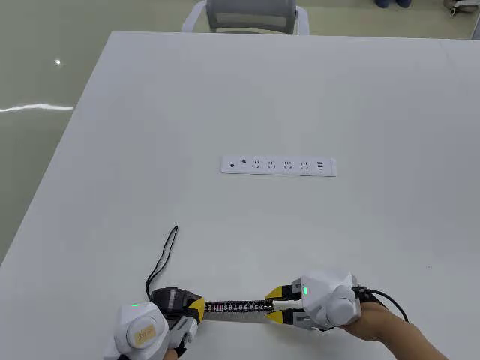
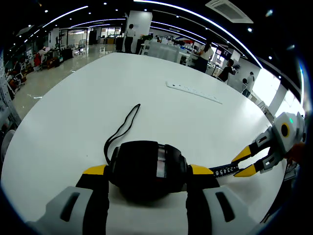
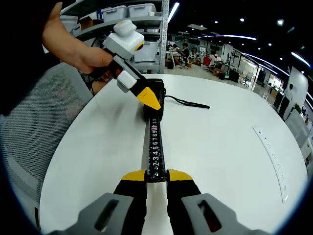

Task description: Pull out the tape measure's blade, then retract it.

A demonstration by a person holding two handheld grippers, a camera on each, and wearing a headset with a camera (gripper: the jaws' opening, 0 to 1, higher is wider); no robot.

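A black tape measure case (image 1: pixel 174 298) rests on the white table near its front edge. My left gripper (image 2: pixel 146 170) is shut on the case (image 2: pixel 145 166), its yellow-tipped jaws on either side. The blade (image 1: pixel 234 307) runs out to the right, numbers up. My right gripper (image 3: pixel 156 174) is shut on the end of the blade (image 3: pixel 155 149). In the head view the left gripper (image 1: pixel 191 309) is at bottom left and the right gripper (image 1: pixel 274 304) faces it from the right. The case's black wrist strap (image 1: pixel 161 258) trails away across the table.
A white power strip (image 1: pixel 277 165) lies flat in the middle of the table (image 1: pixel 300 97). A grey chair (image 1: pixel 251 15) stands at the far edge. A person's hand (image 1: pixel 382 330) holds the right gripper at bottom right.
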